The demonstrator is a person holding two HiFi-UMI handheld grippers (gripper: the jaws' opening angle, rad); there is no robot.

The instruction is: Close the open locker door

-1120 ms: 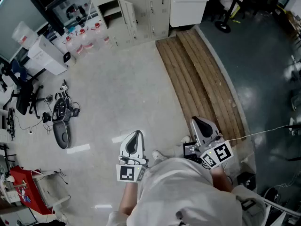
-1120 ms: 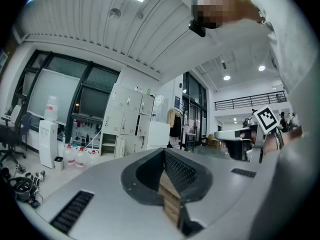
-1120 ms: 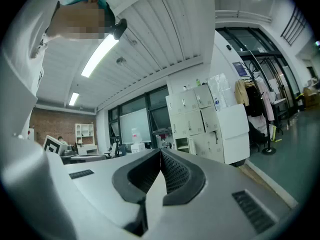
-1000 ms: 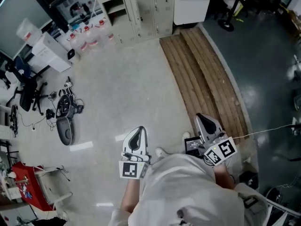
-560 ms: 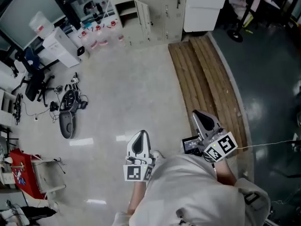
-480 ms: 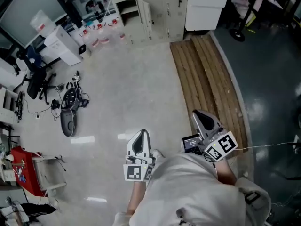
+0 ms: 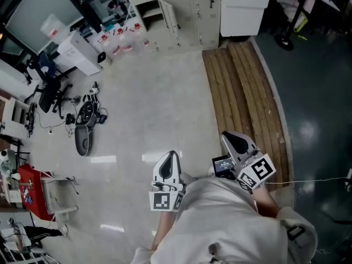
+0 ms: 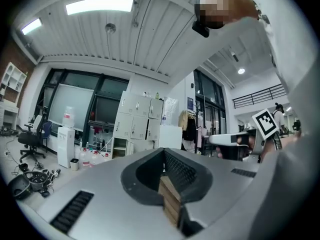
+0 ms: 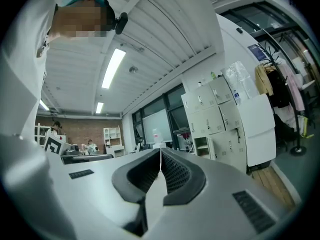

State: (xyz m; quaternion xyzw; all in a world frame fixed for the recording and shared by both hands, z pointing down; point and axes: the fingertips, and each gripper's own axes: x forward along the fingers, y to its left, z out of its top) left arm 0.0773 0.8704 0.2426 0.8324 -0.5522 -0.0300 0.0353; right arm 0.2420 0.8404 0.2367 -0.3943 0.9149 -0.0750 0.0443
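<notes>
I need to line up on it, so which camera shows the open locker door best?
The head view: the open locker door stands swung out from the lockers, seen from above with nothing in front. Both gripper views show it only small and far off.

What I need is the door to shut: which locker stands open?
The lower-left locker, beside the bottles: its door swings out; the rest sit flush.

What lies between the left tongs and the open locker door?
Only bare pale floor separates the left tongs from the open locker door, as the head view shows; wooden planks lie right of that stretch, cable clutter left.
</notes>
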